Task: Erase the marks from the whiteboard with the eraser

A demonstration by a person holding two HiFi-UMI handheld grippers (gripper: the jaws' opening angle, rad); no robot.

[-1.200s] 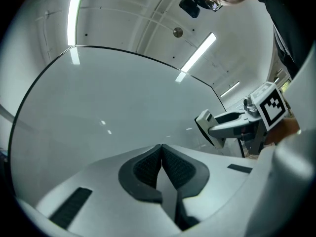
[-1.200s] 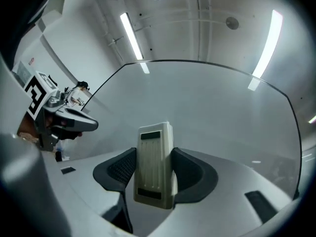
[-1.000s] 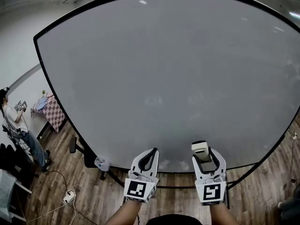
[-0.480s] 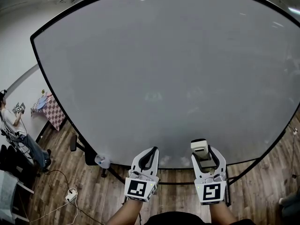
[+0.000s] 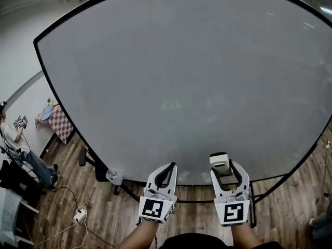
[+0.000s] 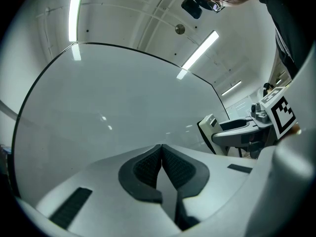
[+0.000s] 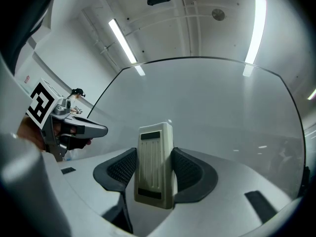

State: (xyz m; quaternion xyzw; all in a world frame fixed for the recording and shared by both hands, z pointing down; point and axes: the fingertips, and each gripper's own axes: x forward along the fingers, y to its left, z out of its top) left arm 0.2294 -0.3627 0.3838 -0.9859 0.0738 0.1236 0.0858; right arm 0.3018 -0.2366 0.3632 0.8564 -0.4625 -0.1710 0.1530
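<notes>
Half the eraser (image 5: 220, 162) hidden in right gripper (image 5: 226, 169)

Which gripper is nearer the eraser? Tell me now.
Right. The right gripper is shut on the eraser, which stands between its jaws; the left gripper, shut and empty, hovers apart to the eraser's left.

All 3 views share the whiteboard (image 5: 171, 77): head view from farther back, gripper views close, angled up along it

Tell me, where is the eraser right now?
In the head view, the eraser sits clamped in the right tool, low and right of centre, by the bottom edge of the whiteboard.
</notes>
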